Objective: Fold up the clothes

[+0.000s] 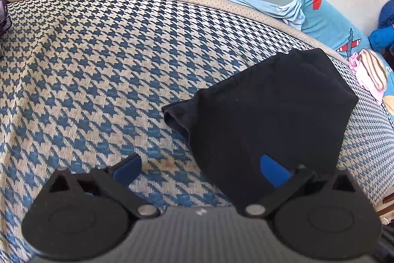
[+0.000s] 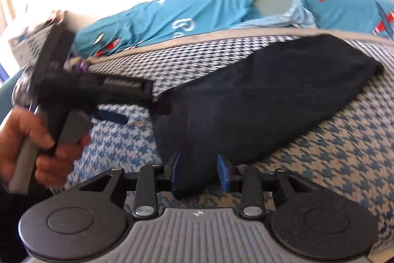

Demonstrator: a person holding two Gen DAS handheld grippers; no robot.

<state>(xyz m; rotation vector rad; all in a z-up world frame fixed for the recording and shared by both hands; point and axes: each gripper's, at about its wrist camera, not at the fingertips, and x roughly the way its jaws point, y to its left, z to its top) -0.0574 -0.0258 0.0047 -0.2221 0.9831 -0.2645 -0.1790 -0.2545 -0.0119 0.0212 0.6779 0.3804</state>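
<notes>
While the black garment (image 1: 268,112) lies folded on the checked blanket (image 1: 98,65), the left gripper (image 1: 204,169) hangs wide apart and empty, one finger over the cloth's near edge. The right gripper (image 2: 200,173) stands narrow with a fold of cloth between its pads, apparently pinched. Judgement: draw that corner over low and level, then flatten it so edges meet.
</notes>
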